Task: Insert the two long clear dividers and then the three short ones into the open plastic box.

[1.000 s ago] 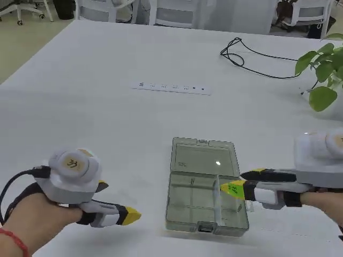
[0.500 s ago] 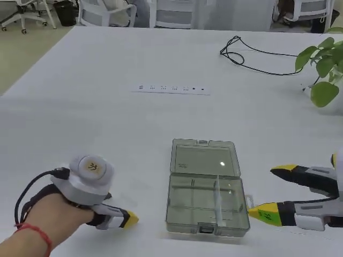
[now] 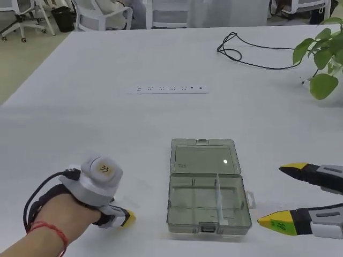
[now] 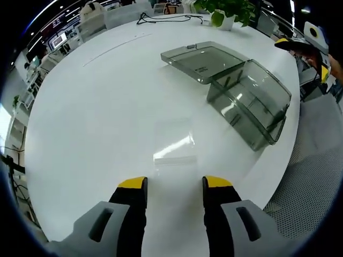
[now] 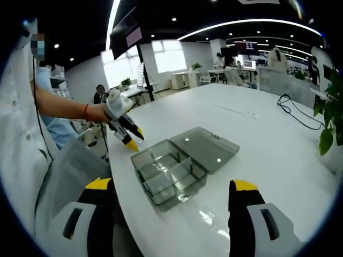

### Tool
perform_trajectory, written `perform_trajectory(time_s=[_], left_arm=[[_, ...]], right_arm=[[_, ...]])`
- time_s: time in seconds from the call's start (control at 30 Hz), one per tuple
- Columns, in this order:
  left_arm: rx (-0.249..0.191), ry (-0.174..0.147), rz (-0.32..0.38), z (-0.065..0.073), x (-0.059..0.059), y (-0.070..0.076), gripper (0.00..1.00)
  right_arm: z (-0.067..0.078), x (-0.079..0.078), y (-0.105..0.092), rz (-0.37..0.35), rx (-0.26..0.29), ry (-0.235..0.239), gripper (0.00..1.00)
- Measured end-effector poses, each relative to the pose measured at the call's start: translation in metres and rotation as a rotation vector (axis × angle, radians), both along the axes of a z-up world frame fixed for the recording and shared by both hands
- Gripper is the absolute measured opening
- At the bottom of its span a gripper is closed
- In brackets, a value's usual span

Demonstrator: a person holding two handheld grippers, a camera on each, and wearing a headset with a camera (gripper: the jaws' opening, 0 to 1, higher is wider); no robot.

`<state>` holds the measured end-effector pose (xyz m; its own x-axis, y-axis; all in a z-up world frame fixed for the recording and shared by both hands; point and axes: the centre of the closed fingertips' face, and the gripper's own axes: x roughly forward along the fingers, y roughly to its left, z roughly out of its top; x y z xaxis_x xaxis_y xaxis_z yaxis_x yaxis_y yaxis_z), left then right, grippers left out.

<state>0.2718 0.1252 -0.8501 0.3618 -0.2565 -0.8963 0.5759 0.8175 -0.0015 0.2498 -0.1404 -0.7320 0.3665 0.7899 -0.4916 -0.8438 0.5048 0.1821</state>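
Note:
The open smoky-clear box (image 3: 209, 211) lies near the table's front edge, lid (image 3: 203, 156) flat behind it. One long clear divider (image 3: 218, 199) stands inside, right of centre. My right gripper (image 3: 285, 196) hangs open, right of the box and clear of it, nothing between its jaws. In the right gripper view the box (image 5: 161, 174) sits ahead of that gripper (image 5: 171, 186). My left gripper (image 3: 126, 218) rests low on the table, left of the box. Its own view shows the left gripper (image 4: 174, 184) open, with a flat clear divider (image 4: 174, 142) on the table just ahead.
A white power strip (image 3: 169, 89) lies mid-table and a black cable (image 3: 252, 53) loops at the back right. A potted plant (image 3: 321, 64) stands at the right edge. Office chairs (image 3: 102, 13) line the far side. The table edge runs close behind both grippers.
My right gripper has drawn back to the right, off the box, and spread wide, leaving the divider standing inside. The left gripper has sunk slightly toward the table.

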Motion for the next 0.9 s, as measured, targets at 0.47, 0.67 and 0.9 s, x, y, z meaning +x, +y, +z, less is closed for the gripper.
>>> perform_trajectory(time_s=[0.47,0.67,0.9], left_arm=[[-0.018,0.05,0.014,0.001,0.001,-0.002,0.31],[-0.05,0.059,0.013,0.003,-0.001,-0.008,0.3],[-0.148,0.045,0.08,0.009,-0.001,-0.012,0.3]], right_arm=[[-0.001,-0.007,-0.004,-0.015,-0.001,-0.004,0.91],[-0.01,-0.015,-0.01,-0.004,-0.036,0.011,0.94],[-0.013,-0.017,-0.016,-0.007,-0.059,0.026,0.94]])
